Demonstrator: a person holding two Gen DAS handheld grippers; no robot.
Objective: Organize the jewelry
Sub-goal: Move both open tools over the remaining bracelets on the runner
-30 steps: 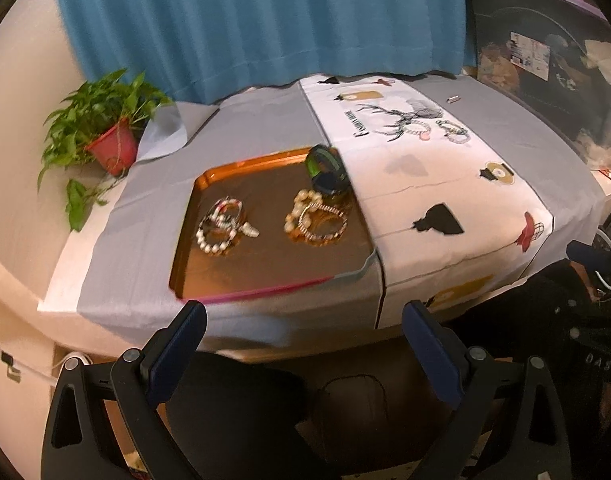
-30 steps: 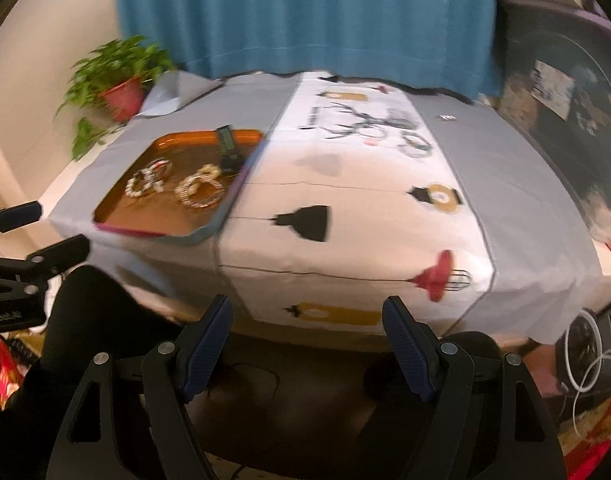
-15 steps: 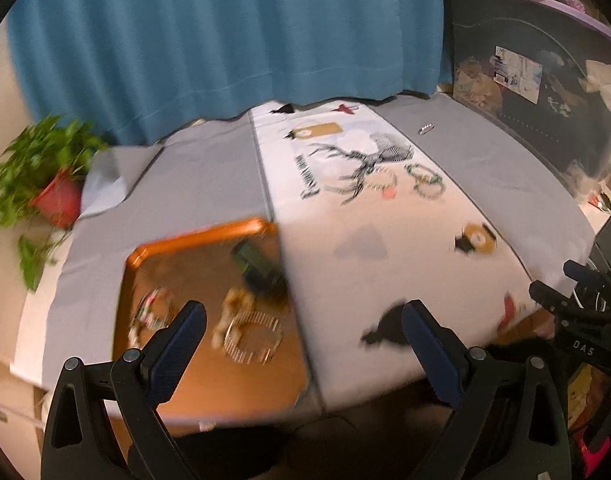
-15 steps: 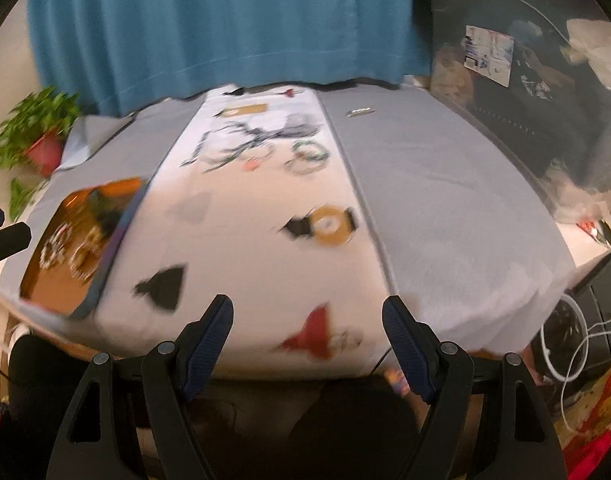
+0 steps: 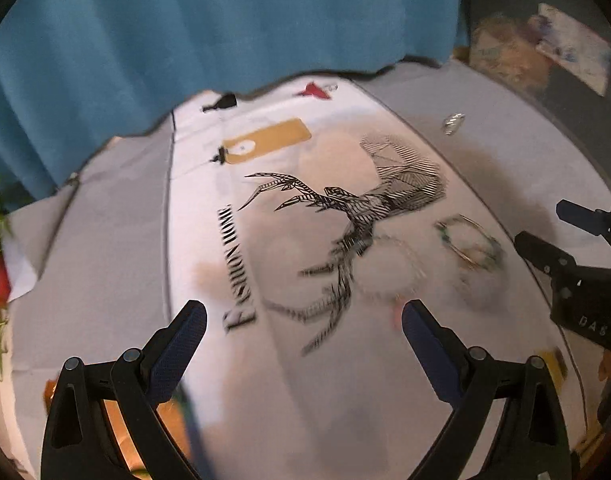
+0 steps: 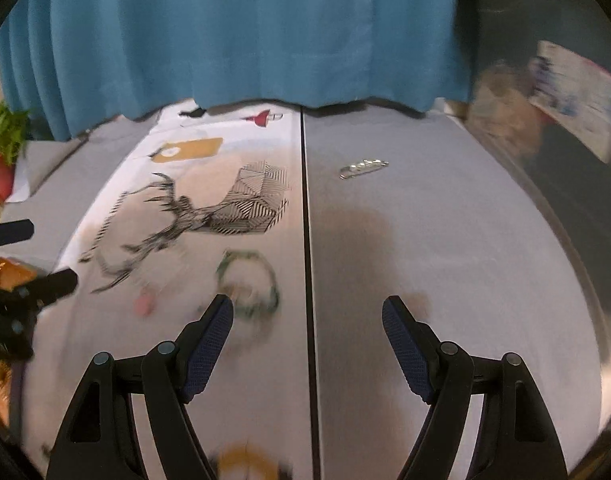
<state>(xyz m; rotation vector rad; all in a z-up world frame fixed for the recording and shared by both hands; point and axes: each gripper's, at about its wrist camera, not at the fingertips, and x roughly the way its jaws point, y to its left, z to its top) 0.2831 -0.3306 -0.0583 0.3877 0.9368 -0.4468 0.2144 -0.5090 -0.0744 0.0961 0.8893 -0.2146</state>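
The left gripper (image 5: 303,320) and right gripper (image 6: 307,316) both hover with jaws wide and empty; the green bracelet (image 6: 247,284) lies flat on the bench cloth (image 6: 425,240) near the right jaws, so they may push it or catch the cloth.

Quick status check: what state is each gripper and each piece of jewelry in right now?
Left gripper: open, empty, above the cloth.
Right gripper: open, empty.
Green bracelet: flat on the white cloth, not gripped.
Pale bracelet: flat on the deer print, blurred.
Silver piece: flat on the grey cloth, untouched.
Orange tray: mostly hidden; contents not visible.
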